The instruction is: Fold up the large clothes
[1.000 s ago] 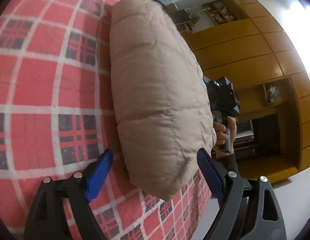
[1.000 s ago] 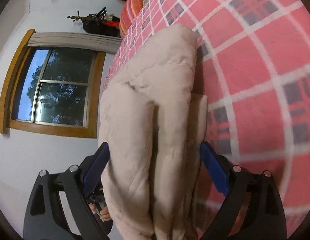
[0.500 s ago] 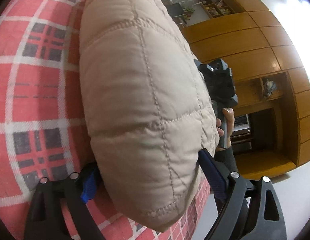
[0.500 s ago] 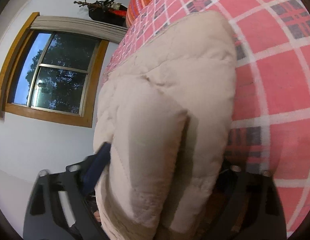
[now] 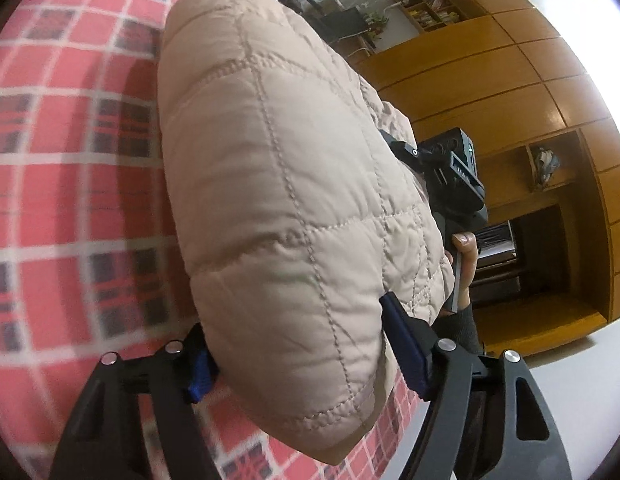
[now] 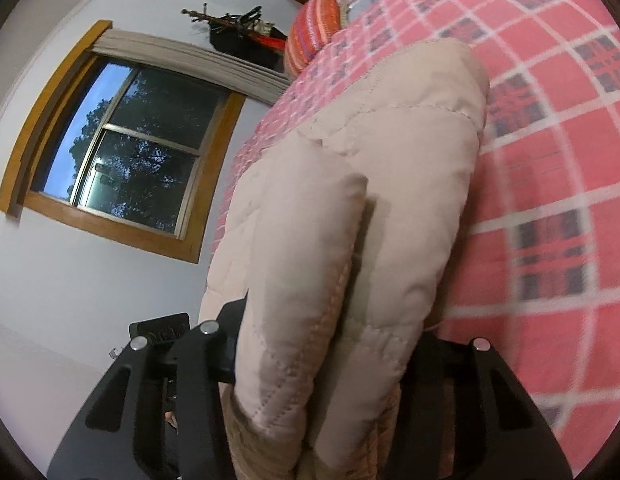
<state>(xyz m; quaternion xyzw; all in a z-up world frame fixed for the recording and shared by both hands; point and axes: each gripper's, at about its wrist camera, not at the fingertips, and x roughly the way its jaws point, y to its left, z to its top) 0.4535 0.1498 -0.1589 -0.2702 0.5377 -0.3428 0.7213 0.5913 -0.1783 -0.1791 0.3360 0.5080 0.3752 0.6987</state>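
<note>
In the left wrist view, the left gripper (image 5: 306, 364) clamps its blue-padded jaws on one end of a folded beige quilted jacket (image 5: 282, 184), which lies on the red plaid bedspread (image 5: 62, 184).

In the right wrist view, the right gripper (image 6: 329, 356) squeezes the jacket's (image 6: 349, 208) other end, beside the bedspread (image 6: 557, 168), below an orange striped pillow (image 6: 313, 36).

I see even indoor light, glare top right on the left view, blurred plaid bedspread (image 5: 62, 184), strong fisheye bending.
</note>
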